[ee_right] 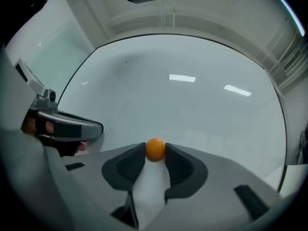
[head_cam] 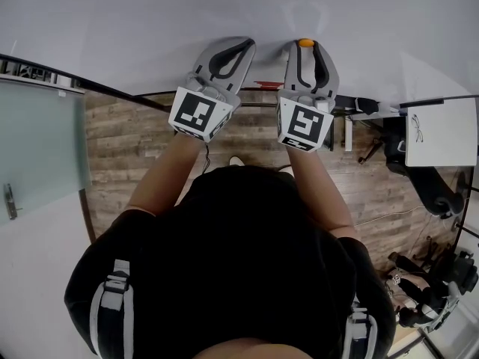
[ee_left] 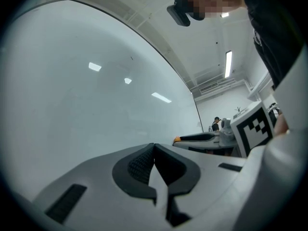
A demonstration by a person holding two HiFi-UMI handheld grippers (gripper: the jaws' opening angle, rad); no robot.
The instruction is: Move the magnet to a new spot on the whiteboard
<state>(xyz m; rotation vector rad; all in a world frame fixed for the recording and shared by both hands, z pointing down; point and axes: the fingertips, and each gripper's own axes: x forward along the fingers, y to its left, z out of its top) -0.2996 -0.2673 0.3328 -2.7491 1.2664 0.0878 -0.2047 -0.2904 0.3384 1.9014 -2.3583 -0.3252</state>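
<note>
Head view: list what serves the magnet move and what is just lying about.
Job: magnet, clamped in the jaws of the right gripper; whiteboard.
Lying about: left gripper, jaws together, empty; white sheet; glass door.

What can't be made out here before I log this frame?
Whether the magnet touches the whiteboard: right gripper view looks straight on, no gap readable.
The magnet's sides: covered by the right gripper's jaws, both views.
The sketch on the paper, head view: too small.
The gear at the head view's right edge: cut off.
</note>
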